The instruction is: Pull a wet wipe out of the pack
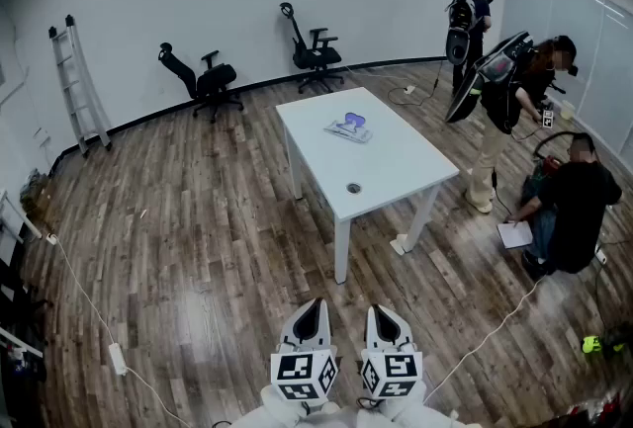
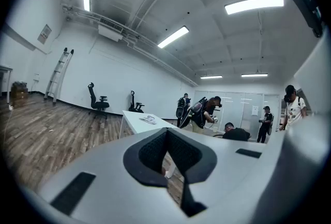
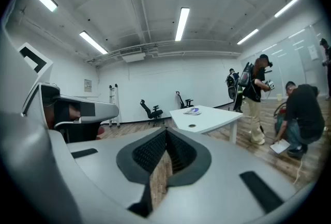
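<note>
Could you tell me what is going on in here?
Nothing is being handled yet. The person stands back from the white table, holding the left gripper and right gripper low, both shut and empty. The wet wipe pack lies untouched on the table's far half. Other people are busy at the right.

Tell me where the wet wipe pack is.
In the head view, the wet wipe pack lies on the far half of the white table, beyond the round hole in its top.

So the white table [image 1: 396,169] sits on the wood floor [image 1: 198,248], wet wipe pack [image 1: 348,128] lying toward its far end, round grommet [image 1: 354,188] nearer the front.
</note>
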### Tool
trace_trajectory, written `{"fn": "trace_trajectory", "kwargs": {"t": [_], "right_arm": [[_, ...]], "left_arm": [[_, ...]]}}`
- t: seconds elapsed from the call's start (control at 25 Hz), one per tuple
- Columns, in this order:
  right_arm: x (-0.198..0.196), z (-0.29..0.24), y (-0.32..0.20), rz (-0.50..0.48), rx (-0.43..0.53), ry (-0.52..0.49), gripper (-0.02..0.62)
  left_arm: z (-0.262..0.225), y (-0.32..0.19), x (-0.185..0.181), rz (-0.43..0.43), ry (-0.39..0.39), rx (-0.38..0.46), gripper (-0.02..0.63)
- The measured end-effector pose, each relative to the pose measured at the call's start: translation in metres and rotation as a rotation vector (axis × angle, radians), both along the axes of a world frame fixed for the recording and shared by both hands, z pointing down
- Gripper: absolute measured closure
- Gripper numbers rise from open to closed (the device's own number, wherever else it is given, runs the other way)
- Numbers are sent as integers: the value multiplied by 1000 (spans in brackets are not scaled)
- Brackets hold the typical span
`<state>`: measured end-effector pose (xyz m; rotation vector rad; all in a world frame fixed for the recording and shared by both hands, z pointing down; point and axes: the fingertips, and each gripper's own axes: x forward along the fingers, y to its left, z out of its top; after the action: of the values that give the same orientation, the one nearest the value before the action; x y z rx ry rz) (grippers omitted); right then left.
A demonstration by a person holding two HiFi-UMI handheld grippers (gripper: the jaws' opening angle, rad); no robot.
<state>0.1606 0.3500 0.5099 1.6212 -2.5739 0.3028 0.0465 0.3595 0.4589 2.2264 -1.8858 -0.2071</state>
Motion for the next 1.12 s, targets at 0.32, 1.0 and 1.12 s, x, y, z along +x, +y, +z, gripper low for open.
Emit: {"fn": "trace_trajectory", "kwargs": {"t": [0.32, 1.0, 1.12], "right_arm": [[-5, 10, -5, 10, -15, 8, 586], [-27, 11, -11, -19, -28, 41, 586], [-25, 10, -14, -16, -28, 43, 586]], "left_arm": [[13, -5, 4, 35, 11, -14, 606], [21, -9, -21, 2, 37, -35, 606], [19, -12, -23, -2, 36, -33, 606]]}}
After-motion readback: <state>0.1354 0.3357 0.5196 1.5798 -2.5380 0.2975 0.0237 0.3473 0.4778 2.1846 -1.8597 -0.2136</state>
